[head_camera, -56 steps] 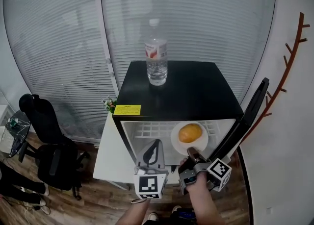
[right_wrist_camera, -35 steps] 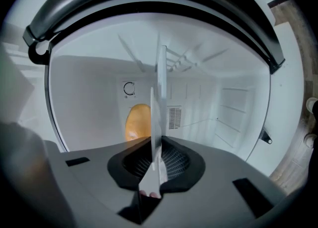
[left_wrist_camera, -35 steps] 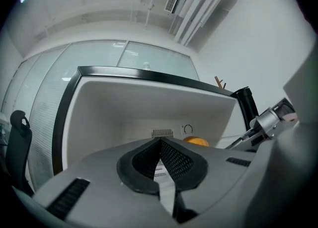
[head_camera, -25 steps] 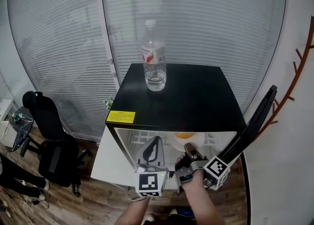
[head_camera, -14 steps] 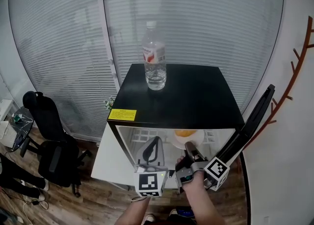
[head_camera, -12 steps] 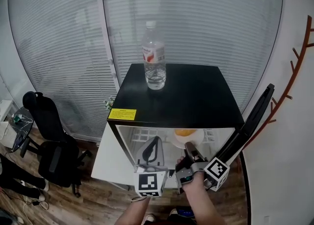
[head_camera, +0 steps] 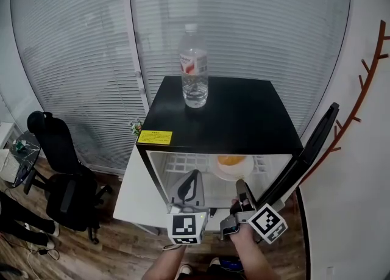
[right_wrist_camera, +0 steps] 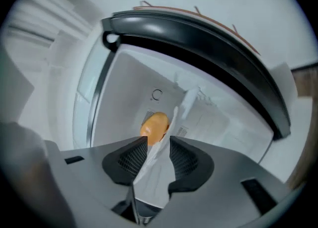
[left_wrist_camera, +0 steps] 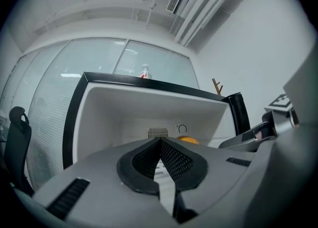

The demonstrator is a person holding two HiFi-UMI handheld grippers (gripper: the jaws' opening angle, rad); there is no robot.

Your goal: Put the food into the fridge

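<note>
Lying on a plate (head_camera: 220,171) in the fridge (head_camera: 225,114), the food (head_camera: 231,159) sits just beyond the right gripper (head_camera: 241,186). The left gripper (left_wrist_camera: 160,141) has its jaws pressed together, with the food off to their right. The right jaws have just been opening wide and now straddle the plate's rim.

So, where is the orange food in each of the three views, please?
Head view: the orange food lies on the white plate inside the fridge, just right of centre.
Left gripper view: only a small part of it shows, right of centre, deep in the fridge.
Right gripper view: it is large and near the middle.
Shared landmark: the fridge's white inner wall.
</note>
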